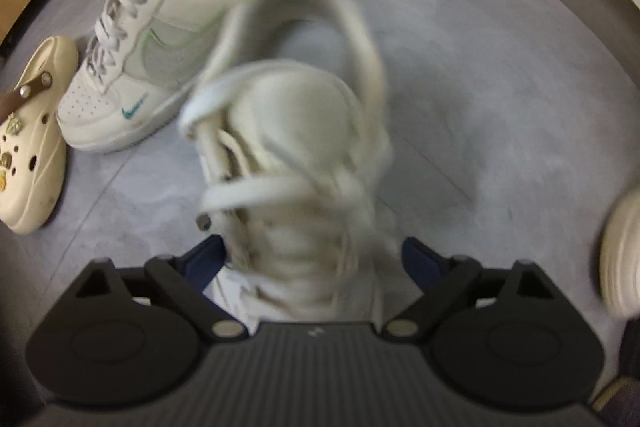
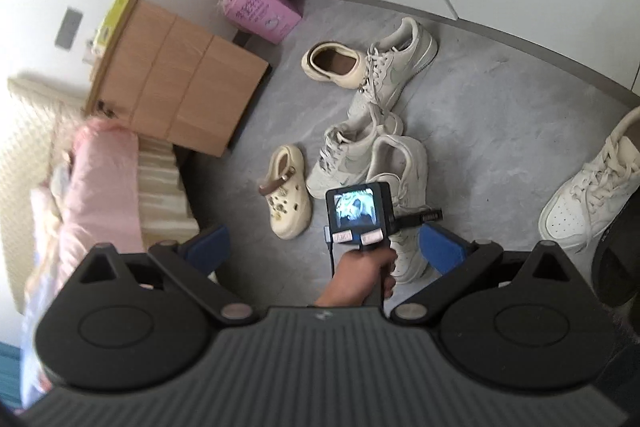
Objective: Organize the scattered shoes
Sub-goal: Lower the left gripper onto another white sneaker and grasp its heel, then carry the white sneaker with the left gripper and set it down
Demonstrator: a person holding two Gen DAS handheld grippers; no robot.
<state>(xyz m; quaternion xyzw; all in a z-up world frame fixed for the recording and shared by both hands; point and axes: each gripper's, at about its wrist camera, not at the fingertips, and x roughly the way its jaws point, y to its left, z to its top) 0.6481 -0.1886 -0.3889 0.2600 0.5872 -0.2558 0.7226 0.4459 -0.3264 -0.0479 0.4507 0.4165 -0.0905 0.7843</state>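
Shoes lie about on the grey floor [image 2: 480, 115]. The left tool [image 1: 310, 259] has a white sneaker [image 1: 296, 155] between its wide-spread fingers; blur hides whether they pinch it, so I cannot tell. The right tool [image 2: 324, 247] hangs open and empty, high above. Nearby lie a second sneaker [image 1: 132, 67], a cream clog [image 1: 30, 135], and one more sneaker far off [image 2: 592, 183]. The sneaker looks light and soft, with floppy laces. Its heel rim or side wall looks best to grab.
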